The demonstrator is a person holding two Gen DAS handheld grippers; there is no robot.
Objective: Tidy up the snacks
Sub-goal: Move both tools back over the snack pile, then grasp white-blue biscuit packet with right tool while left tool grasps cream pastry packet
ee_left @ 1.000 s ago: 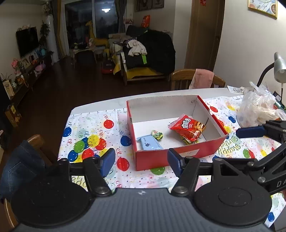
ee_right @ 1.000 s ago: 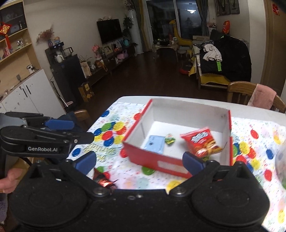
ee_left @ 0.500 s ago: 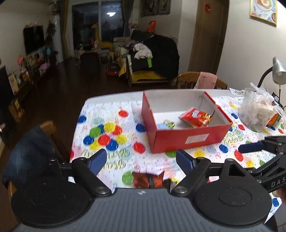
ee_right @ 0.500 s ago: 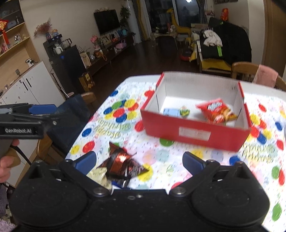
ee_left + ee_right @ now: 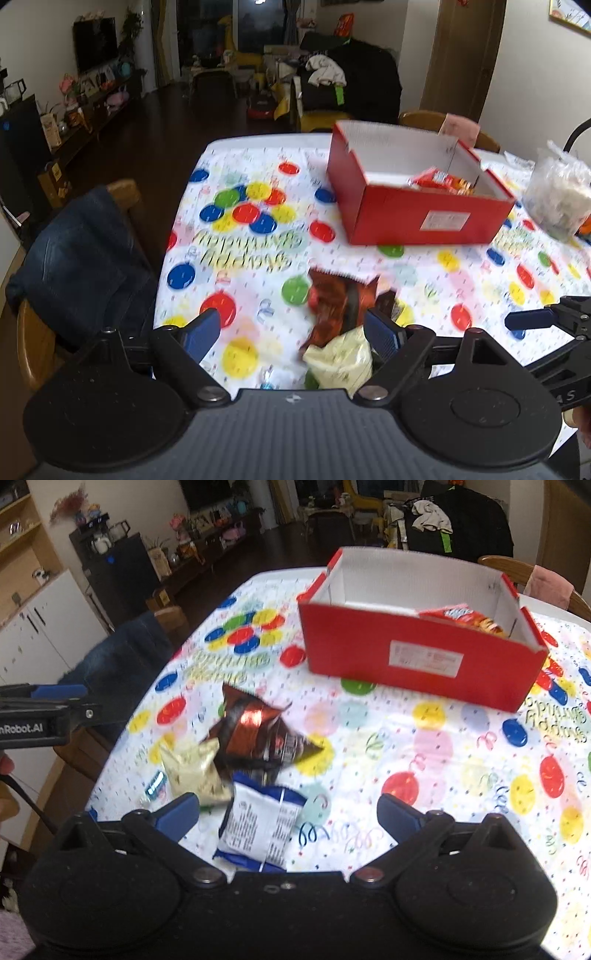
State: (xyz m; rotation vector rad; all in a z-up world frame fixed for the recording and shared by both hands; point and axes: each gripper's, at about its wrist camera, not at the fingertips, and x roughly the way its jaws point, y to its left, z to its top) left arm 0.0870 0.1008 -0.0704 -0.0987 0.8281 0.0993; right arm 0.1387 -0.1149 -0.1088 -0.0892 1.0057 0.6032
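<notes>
- Two hand-held grippers hover over a table (image 5: 461,746) spread with a balloon-print cloth; the left gripper (image 5: 291,332) stands with its jaws wide apart and nothing clamped between its blue pads, a dark reddish-brown snack bag (image 5: 340,299) and a pale yellow packet (image 5: 340,358) lying on the cloth below the gap.
- The right gripper (image 5: 288,812) is likewise spread wide and grips nothing; a blue-and-white packet (image 5: 262,823) lies under the gap, just beside its left pad.
- In the right wrist view the three loose snacks cluster near the table's left edge, touching or overlapping one another, with a small teal wrapper (image 5: 155,784) closer still to that edge.
- A red cardboard box (image 5: 417,657), open-topped, sits farther back on the table, well apart from the cluster, with a red snack bag (image 5: 465,618) inside against its right wall.
- Bare cloth lies between cluster and box, and to the right of the snacks.
- A chair draped with dark cloth (image 5: 81,258) stands against the left edge; a clear plastic bag (image 5: 557,195) sits right of the box.
</notes>
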